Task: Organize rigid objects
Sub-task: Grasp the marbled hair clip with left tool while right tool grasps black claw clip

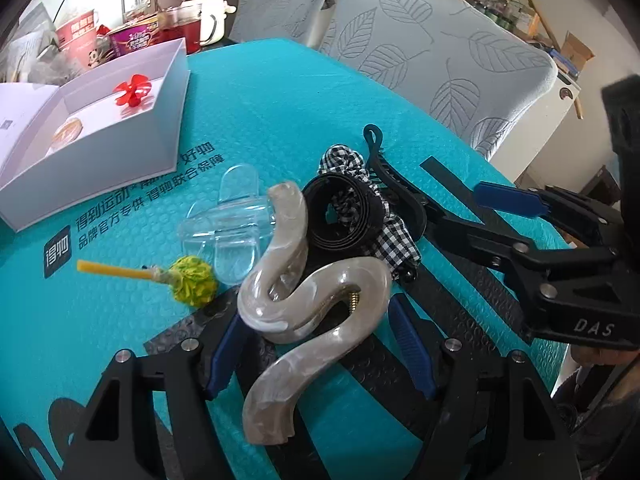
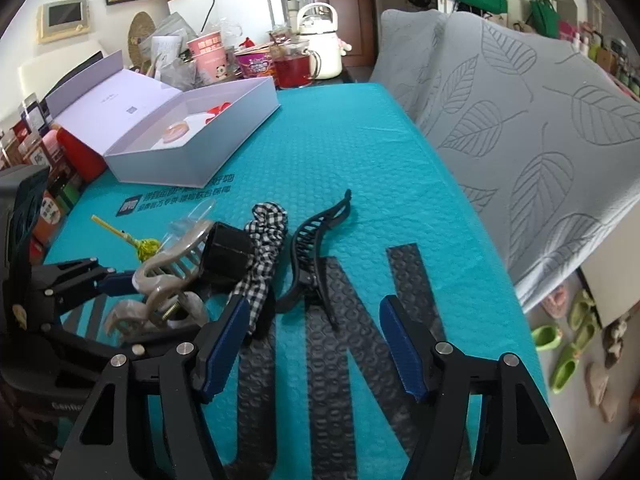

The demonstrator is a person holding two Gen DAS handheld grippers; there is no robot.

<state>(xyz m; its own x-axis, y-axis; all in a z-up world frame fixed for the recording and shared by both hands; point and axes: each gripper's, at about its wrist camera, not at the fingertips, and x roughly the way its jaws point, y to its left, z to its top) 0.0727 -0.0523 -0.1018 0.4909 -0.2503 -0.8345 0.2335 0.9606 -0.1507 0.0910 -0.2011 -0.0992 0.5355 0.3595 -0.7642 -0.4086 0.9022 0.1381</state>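
A beige marbled claw clip (image 1: 312,308) stands on the teal mat (image 1: 280,112) between the blue pads of my left gripper (image 1: 316,314), which is shut on its two sides. A black claw clip (image 2: 312,256) lies just ahead of my right gripper (image 2: 314,302), its near end between the fingertips, and neither pad touches it. The right gripper is open. Between the two clips sit a black band (image 1: 340,216) and a checked scrunchie (image 1: 394,240). An open white box (image 1: 120,152) at the far left holds a red clip (image 1: 132,90) and a pale round piece.
A clear plastic clip (image 1: 232,220) and a yellow-green pompom stick (image 1: 188,280) lie left of the beige clip. Cups and a kettle (image 1: 204,4) crowd the back left. Leaf-patterned chairs (image 1: 420,52) line the mat's far edge. Slippers (image 2: 560,360) lie on the floor.
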